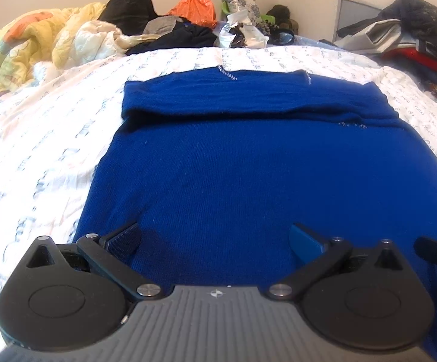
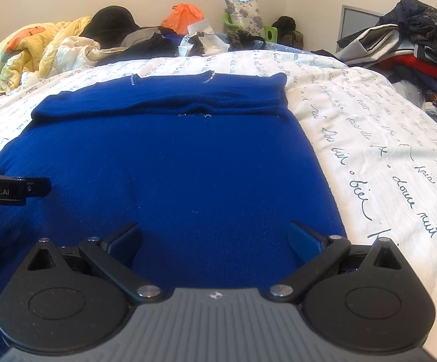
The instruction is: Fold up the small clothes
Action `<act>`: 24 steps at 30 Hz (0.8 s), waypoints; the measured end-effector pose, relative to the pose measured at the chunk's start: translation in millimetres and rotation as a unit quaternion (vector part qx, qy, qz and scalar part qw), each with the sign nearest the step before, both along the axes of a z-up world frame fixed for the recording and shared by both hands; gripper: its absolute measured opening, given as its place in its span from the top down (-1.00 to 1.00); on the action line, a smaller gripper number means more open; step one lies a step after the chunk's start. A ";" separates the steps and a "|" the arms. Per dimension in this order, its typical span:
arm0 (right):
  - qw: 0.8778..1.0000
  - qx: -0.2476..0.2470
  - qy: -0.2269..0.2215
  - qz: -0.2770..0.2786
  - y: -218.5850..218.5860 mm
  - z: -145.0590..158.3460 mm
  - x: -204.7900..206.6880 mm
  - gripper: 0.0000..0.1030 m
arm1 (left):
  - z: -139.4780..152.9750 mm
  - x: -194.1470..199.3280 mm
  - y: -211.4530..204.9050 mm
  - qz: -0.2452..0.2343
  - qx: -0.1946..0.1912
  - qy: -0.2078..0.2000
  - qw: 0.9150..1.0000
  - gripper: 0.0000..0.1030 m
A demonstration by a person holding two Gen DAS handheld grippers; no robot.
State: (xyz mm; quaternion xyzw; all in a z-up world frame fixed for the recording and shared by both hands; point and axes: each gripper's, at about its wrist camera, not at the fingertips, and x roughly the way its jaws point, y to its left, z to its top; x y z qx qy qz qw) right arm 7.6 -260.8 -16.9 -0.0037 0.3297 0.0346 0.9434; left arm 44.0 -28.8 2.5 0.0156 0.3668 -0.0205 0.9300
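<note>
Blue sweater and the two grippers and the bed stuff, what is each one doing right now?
Blue sweater: spread flat on the bed, far part folded over itself.
Left gripper: open, over the sweater's near edge, holding nothing.
Right gripper: open, over the sweater's near edge, holding nothing.
White sheet: spread under the sweater, slightly wrinkled.
Yellow blanket: crumpled in a heap.
Clothes pile: heaped, unfolded.
</note>
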 end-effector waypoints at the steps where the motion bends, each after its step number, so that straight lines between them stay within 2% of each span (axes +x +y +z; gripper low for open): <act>1: 1.000 0.000 0.000 0.000 -0.6 0.0 -0.1 -1.00 | 0.8 -4.5 -0.1 0.003 0.000 0.005 1.000 -1.00; 5: 1.000 0.000 0.004 0.001 -2.4 1.1 -4.0 -1.00 | 3.6 -32.5 1.0 0.008 -0.003 0.023 1.000 -1.00; 8: 1.000 -0.005 0.011 0.011 -0.6 2.6 -19.3 -1.00 | 2.3 -63.9 1.3 0.000 0.001 0.020 1.000 -1.00; 12: 0.999 -0.002 -0.002 0.037 -7.2 -1.3 -48.5 -1.00 | 1.3 -104.1 6.0 -0.021 0.007 0.006 1.000 -1.00; 15: 0.998 -0.005 0.022 0.060 -15.0 3.7 -64.6 -1.00 | 5.7 -120.7 21.9 -0.018 -0.006 0.032 0.999 -1.00; 18: 0.993 0.012 0.067 0.094 -28.9 15.7 -81.3 -1.00 | 7.2 -137.6 49.3 0.009 -0.033 0.049 0.998 -1.00; 21: 0.990 0.077 0.082 0.085 -63.0 28.8 -98.4 -1.00 | 9.9 -151.9 74.2 0.021 -0.073 0.056 0.996 -1.00; 23: 0.985 0.134 0.098 0.044 -94.6 34.0 -102.5 -1.00 | 13.3 -156.1 90.2 0.019 -0.140 0.063 0.988 -1.00; 24: 0.980 0.164 0.114 0.016 -111.2 34.5 -102.2 -1.00 | 13.3 -157.0 99.0 0.011 -0.188 0.066 0.980 -1.00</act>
